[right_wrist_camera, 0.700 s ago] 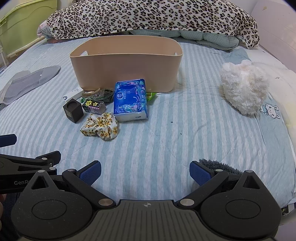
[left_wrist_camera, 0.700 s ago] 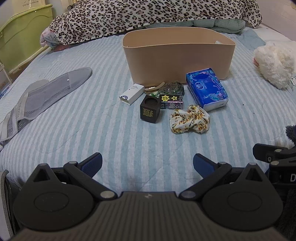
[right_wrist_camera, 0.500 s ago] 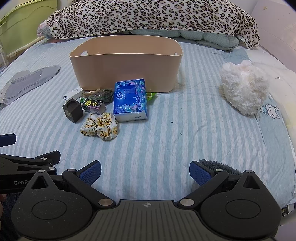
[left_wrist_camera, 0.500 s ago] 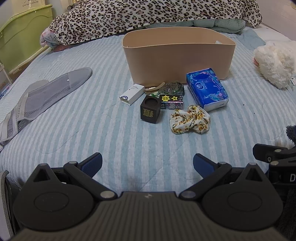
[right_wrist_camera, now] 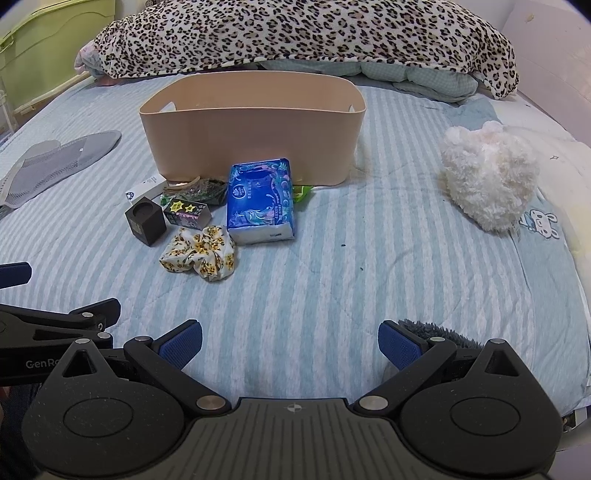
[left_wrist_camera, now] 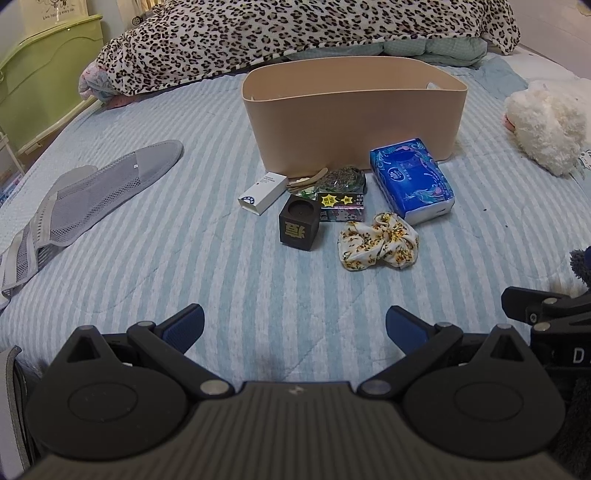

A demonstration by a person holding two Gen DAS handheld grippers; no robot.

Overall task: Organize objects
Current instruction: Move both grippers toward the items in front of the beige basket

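Observation:
A tan oval bin [left_wrist_camera: 354, 110] [right_wrist_camera: 255, 136] stands on the striped bed. In front of it lie a blue tissue pack [left_wrist_camera: 410, 184] [right_wrist_camera: 260, 199], a floral scrunchie [left_wrist_camera: 378, 245] [right_wrist_camera: 199, 256], a dark cube [left_wrist_camera: 299, 223] [right_wrist_camera: 145, 220], a small starred box [left_wrist_camera: 341, 206] [right_wrist_camera: 186, 212], a white box [left_wrist_camera: 263, 192] [right_wrist_camera: 144, 187] and a greenish bundle [left_wrist_camera: 340, 177]. My left gripper [left_wrist_camera: 294, 326] and right gripper [right_wrist_camera: 290, 343] are both open and empty, low over the near edge of the bed, well short of the objects.
A grey mesh garment [left_wrist_camera: 92, 195] lies at the left. A white plush toy [left_wrist_camera: 546, 125] [right_wrist_camera: 487, 177] sits at the right. A leopard blanket [right_wrist_camera: 295, 33] is heaped behind the bin. A green cabinet [left_wrist_camera: 40, 74] stands at the far left.

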